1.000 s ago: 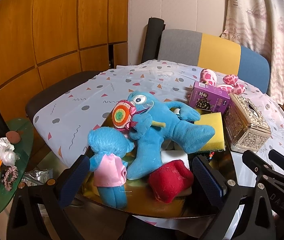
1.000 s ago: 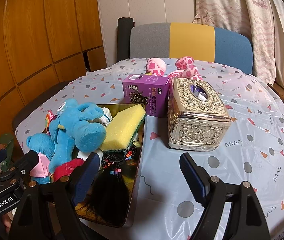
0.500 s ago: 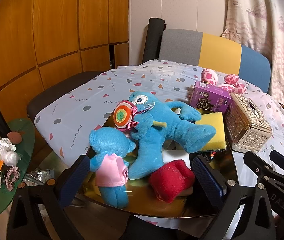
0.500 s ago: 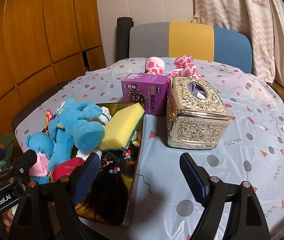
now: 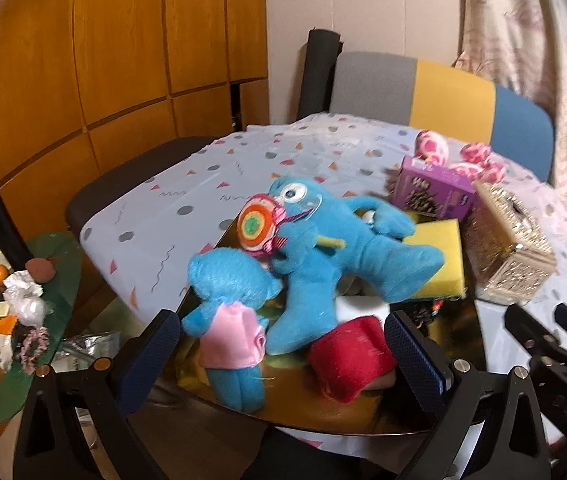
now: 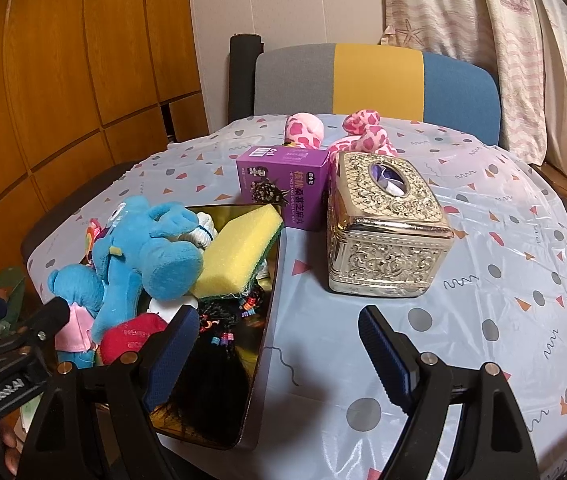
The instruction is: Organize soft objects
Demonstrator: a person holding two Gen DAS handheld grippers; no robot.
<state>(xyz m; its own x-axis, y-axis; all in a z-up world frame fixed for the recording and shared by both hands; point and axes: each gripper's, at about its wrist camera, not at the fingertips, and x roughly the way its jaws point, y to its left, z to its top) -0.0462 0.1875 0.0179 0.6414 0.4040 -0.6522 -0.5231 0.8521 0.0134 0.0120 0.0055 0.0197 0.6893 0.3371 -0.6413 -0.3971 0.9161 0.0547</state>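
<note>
- So the soft stuff is piled in a shiny gold tray (image 6: 265,322) at the near-left edge of the table: a big blue plush (image 5: 323,240) with one large eye sprawls on top, holding a striped lollipop (image 5: 255,226).
- A smaller blue doll in a pink shirt (image 5: 229,312) leans right against it, sitting just ahead of the left gripper (image 5: 283,344), nearer its left finger.
- A red plush piece (image 5: 349,356) lies in the tray between the left gripper's two fingers, not touched by either pad as far as I can tell.
- Yellow sponge (image 6: 239,250) is propped up on the pile's far right side, one leg of the big blue plush resting on it. Dark stringy hair-like thing with coloured beads (image 6: 211,356) fills the tray's near corner, right past the right gripper's left finger.
- Left gripper: fingers spread wide, nothing pinched.
- Right gripper (image 6: 279,344): also wide apart and empty, left finger hanging over the tray, right finger over bare tablecloth (image 6: 483,300).
- Further out past the right gripper's fingertips: an ornate gold tissue box (image 6: 383,232), with a purple box (image 6: 283,188) touching its left side.
- Behind those two, a pink spotted plush (image 6: 363,136) lies on the far part of the table.
- Beyond the table there's a chair (image 6: 375,80) with a grey, yellow and blue back.
</note>
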